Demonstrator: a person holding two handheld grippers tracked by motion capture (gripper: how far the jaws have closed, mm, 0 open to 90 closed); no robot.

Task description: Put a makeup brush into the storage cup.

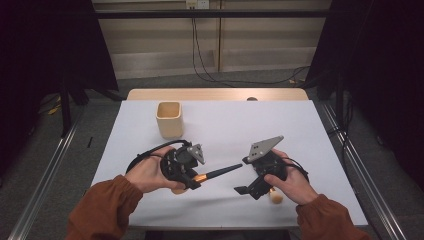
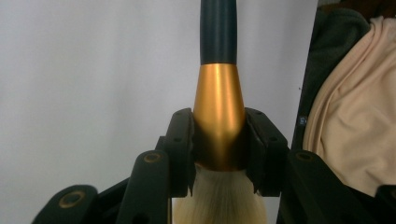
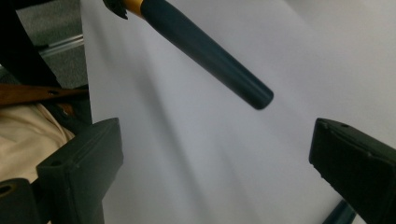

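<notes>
L fingers (image 2: 219,140) clamp brush (image 2: 218,107) ferrule; R fingers (image 3: 215,158) spread, handle just beyond.

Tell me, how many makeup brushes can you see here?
2. One brush is clamped in the left gripper by its gold collar. A second brush, mostly hidden, seems to lie under the right gripper.

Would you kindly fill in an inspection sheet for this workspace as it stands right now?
Surface: white table, mostly bare.
Job's things: makeup brush, gold ferrule clamped, dark handle pointing toward the right hand-held gripper; beige cup upright, apart at the back.
Clutter: small wooden piece by the right hand.
Grippers: left hand-held gripper shut on the brush; right hand-held gripper open, holding nothing.
Cables: black cables on the floor behind.
Surroundings: dark curtains.
</notes>
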